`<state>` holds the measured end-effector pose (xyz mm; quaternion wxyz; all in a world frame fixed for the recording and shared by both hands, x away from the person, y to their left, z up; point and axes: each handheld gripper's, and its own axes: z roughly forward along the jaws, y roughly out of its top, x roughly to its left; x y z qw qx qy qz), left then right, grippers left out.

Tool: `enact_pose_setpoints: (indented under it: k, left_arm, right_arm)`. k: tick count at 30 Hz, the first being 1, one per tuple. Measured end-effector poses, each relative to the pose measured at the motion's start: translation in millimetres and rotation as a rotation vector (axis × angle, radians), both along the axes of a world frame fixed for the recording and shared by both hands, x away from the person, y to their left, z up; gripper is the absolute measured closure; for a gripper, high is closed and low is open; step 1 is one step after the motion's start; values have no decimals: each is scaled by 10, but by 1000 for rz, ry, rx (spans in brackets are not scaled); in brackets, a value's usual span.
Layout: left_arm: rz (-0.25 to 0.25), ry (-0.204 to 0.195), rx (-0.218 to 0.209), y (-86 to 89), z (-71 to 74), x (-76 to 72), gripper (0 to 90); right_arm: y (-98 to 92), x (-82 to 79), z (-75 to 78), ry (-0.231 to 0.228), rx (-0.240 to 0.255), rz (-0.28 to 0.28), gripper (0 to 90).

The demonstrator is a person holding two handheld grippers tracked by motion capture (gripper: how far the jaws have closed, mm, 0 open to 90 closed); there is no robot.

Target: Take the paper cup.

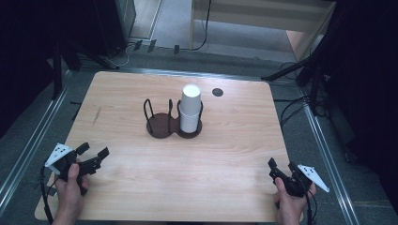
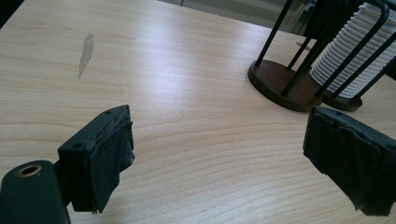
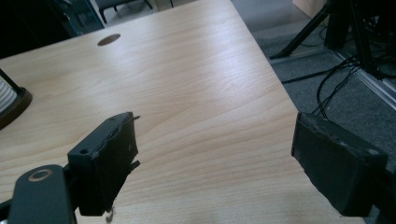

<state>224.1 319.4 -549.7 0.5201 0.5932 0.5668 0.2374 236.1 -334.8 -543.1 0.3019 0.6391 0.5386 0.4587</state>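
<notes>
A ribbed white cup stack (image 1: 190, 108) stands at the frame's centre in the right ring of a dark, round-based wire holder (image 1: 172, 123); its left ring is empty. The smooth wooden table (image 1: 141, 178) lies bare around it. The left gripper (image 1: 92, 152), lower left, and the right gripper (image 1: 282, 165), lower right near the table edge, both gape empty.

Two hands at the near edge, well apart. The left hand-held gripper (image 1: 93, 152) sits at near left, jaws spread with nothing between them. The right hand-held gripper (image 1: 282, 165) sits at near right, jaws likewise spread and empty.
</notes>
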Motion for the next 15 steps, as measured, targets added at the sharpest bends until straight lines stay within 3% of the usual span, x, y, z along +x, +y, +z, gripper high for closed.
enact_pose_setpoints:
  k: [3,4,5,6,7,8,10,13,14,15]
  left_arm:
    - [-6,-9,1,-10,0,-6,88]
    - [-9,-9,7,-11,-1,-9,89]
    - [-9,-9,7,-11,-1,-9,88]
    - [-7,-7,5,-11,-2,-11,88]
    - [-6,-7,1,-11,-3,-13,88]
    - [-8,-8,-3,-7,-4,-16,88]
    - [-13,-6,-7,-3,-5,-14,88]
    - [-21,-3,-10,4,-7,-6,88]
    - [-21,-2,-12,6,-7,-6,88]
    - [-21,-1,-14,7,-7,-4,88]
  right_arm:
    - [0,47,7,38,-8,15,140]
    - [19,116,21,90,-81,27,139]
    - [19,116,21,90,-81,27,139]
    - [30,190,46,136,-155,39,136]
    - [30,190,46,136,-155,39,136]
    - [12,283,98,186,-161,58,135]
    - [5,328,122,206,-167,68,135]
    - [-14,551,256,302,-218,94,136]
    - [-22,711,357,378,-235,109,138]
    - [-23,793,418,410,-238,123,138]
